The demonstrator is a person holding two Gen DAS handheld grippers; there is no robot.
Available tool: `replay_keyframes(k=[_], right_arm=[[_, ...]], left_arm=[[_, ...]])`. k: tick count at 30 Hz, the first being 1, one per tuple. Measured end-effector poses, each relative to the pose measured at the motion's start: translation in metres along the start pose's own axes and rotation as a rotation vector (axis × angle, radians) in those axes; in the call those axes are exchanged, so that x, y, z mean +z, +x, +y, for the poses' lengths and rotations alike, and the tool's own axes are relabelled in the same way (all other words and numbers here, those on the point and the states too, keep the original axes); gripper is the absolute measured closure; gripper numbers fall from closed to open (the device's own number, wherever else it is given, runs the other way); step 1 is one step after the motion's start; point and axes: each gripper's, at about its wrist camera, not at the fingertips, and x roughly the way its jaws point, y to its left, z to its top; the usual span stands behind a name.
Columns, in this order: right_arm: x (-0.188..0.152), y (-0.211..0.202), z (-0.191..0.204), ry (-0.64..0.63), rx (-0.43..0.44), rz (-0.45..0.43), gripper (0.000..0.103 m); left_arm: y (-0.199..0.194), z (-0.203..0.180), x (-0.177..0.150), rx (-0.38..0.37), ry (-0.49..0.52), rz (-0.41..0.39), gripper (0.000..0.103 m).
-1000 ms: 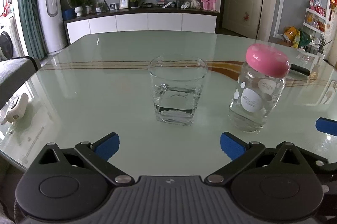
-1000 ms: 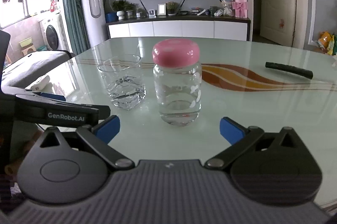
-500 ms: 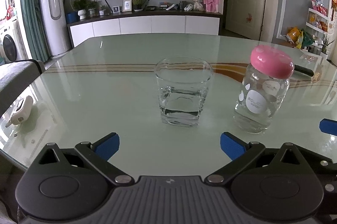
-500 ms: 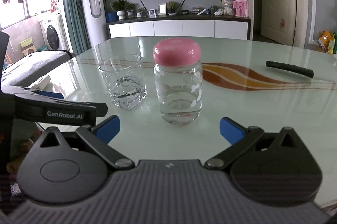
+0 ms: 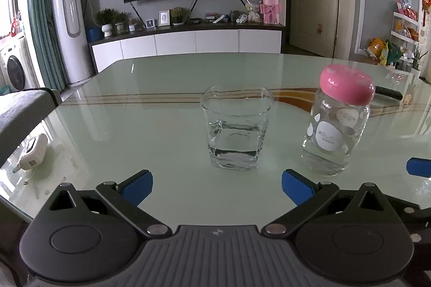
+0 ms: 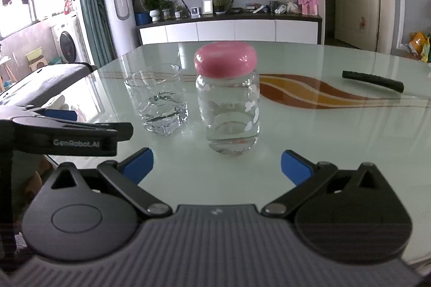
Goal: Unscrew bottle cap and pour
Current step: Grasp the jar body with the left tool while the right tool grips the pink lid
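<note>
On the table, a white device lies at the far left edge. My left gripper is spread wide and grips nothing; the glass, part-filled with clear liquid, stands ahead of it. The bottle stands upright just right of the glass, apart from it, pink cap on. My right gripper is also spread wide, empty, with the bottle ahead. A black remote lies far right.
</note>
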Motion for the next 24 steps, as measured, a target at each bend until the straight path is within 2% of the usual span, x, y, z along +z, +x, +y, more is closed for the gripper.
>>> replay_keyframes(k=[4, 8, 13, 19, 24], right_arm=[[0.003, 0.001, -0.008, 0.016, 0.008, 0.006, 0.000], [0.011, -0.002, -0.011, -0.032, -0.001, -0.018, 0.000], [0.026, 0.000, -0.019, -0.074, 0.015, -0.020, 0.000], [0.043, 0.003, -0.026, -0.150, 0.032, 0.019, 0.000], [0.056, -0.003, -0.022, -0.252, 0.003, -0.009, 0.000]], left_arm=[[0.002, 0.000, 0.001, -0.040, 0.011, 0.013, 0.000], [0.005, -0.003, 0.001, -0.063, 0.019, 0.013, 0.000], [0.011, -0.014, 0.000, -0.123, 0.078, -0.006, 0.000], [0.016, -0.018, 0.000, -0.275, 0.065, 0.005, 0.000], [0.022, -0.033, -0.003, -0.337, 0.112, -0.008, 0.000]])
